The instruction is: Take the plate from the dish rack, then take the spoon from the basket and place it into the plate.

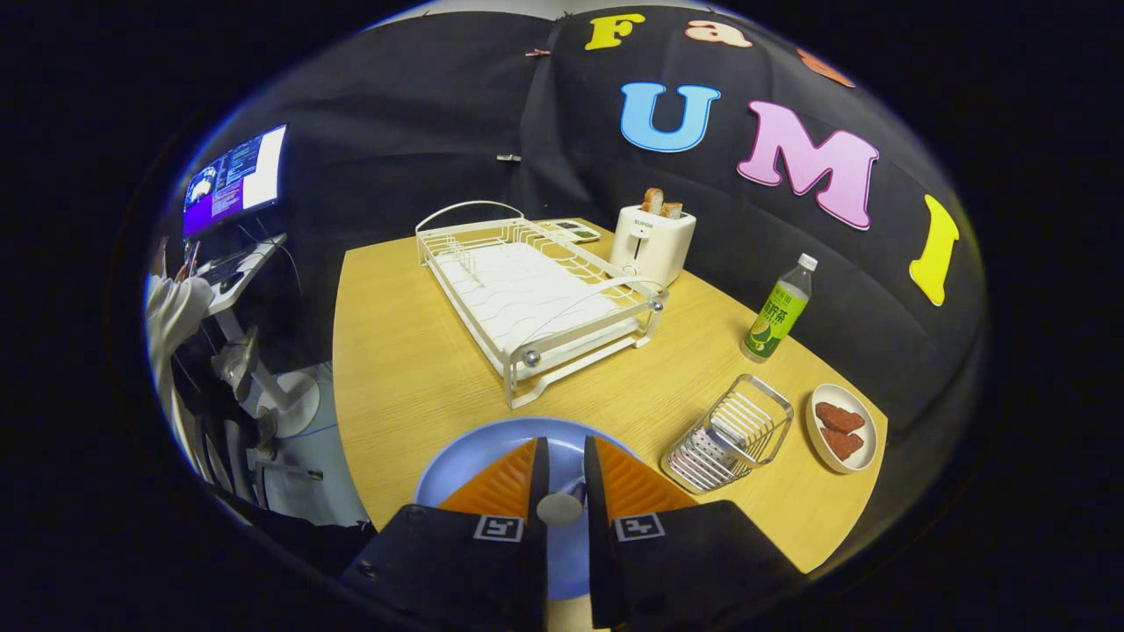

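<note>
Over the blue plate (457,470) on the table, well clear of the empty dish rack (536,298), my gripper (562,470) clamps the spoon (562,506) between nearly closed fingers, so I judge releasing comes next.

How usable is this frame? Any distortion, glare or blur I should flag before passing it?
Gripper view: strong fisheye bend, so the table edges curve; lighting is even and shadows soft; the dish rack, toaster and basket are sharp; small glints on the rack's metal knobs; the gripper, its fingers nearly closed around the spoon over the blue plate, is slightly soft.
</note>
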